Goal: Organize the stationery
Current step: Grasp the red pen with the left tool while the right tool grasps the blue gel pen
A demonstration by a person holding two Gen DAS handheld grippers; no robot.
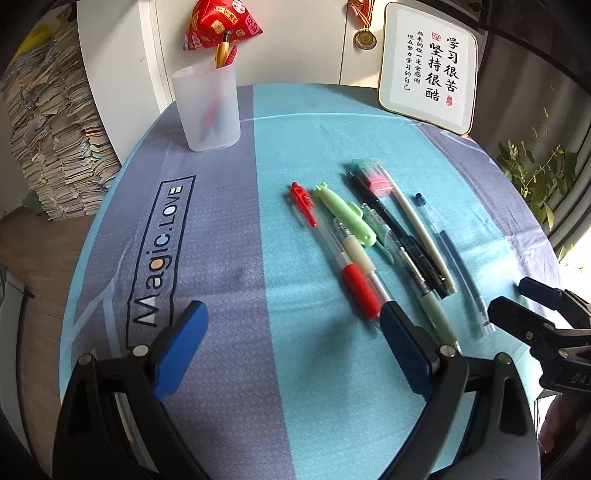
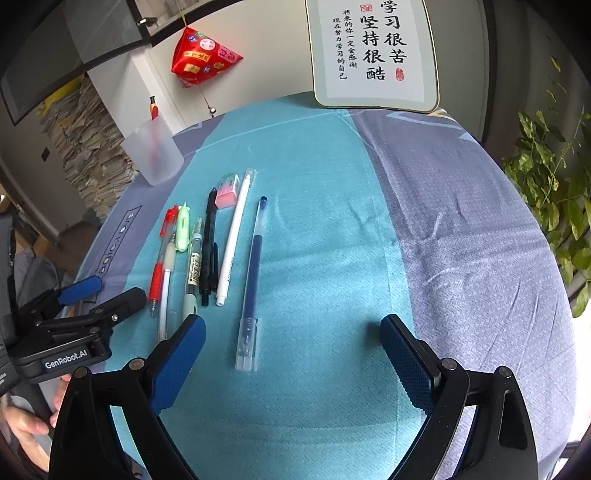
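Observation:
Several pens lie side by side on the teal cloth: a red pen (image 1: 343, 258), a green cartoon pen (image 1: 349, 214), a black pen (image 1: 399, 236), a white pen (image 1: 421, 229) and a blue capped pen (image 2: 253, 273). A pink eraser (image 1: 373, 175) lies at their far end. A frosted pen cup (image 1: 208, 107) with a few pens stands at the back left. My left gripper (image 1: 291, 325) is open and empty just before the pens' near ends. My right gripper (image 2: 291, 339) is open and empty, with the blue pen's cap between its fingers' line.
A framed calligraphy board (image 1: 428, 66) leans at the table's back right. A red pouch (image 1: 221, 22) hangs behind the cup. Paper stacks (image 1: 55, 140) stand left of the table, a plant (image 2: 554, 192) to the right. The grey cloth band (image 2: 480, 240) lies right of the pens.

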